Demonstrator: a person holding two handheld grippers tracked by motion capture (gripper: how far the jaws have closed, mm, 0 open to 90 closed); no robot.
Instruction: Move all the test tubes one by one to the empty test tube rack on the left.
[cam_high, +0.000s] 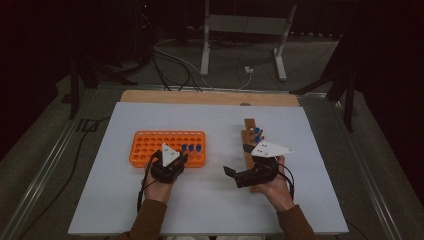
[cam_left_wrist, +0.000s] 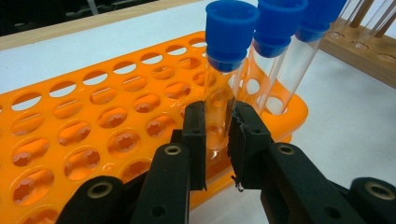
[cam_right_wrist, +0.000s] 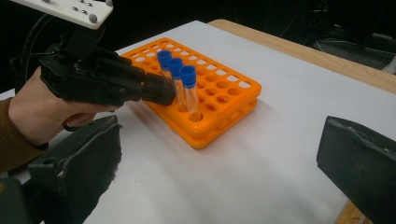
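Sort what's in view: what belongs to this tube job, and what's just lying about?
In the job:
- left gripper, shut on the capped tube
- orange rack
- wooden rack
- right gripper, open

Lying about:
- floor cables
- metal stand

The person is wearing brown sleeves (cam_high: 150, 217) and carrying two black grippers, the left gripper (cam_left_wrist: 217, 140) showing silver screw heads along its jointed arms, the right gripper (cam_right_wrist: 219, 154) showing broad dark pads, each topped by a pale three-cornered plate (cam_high: 270, 148) and trailing a black cable (cam_high: 141, 190).
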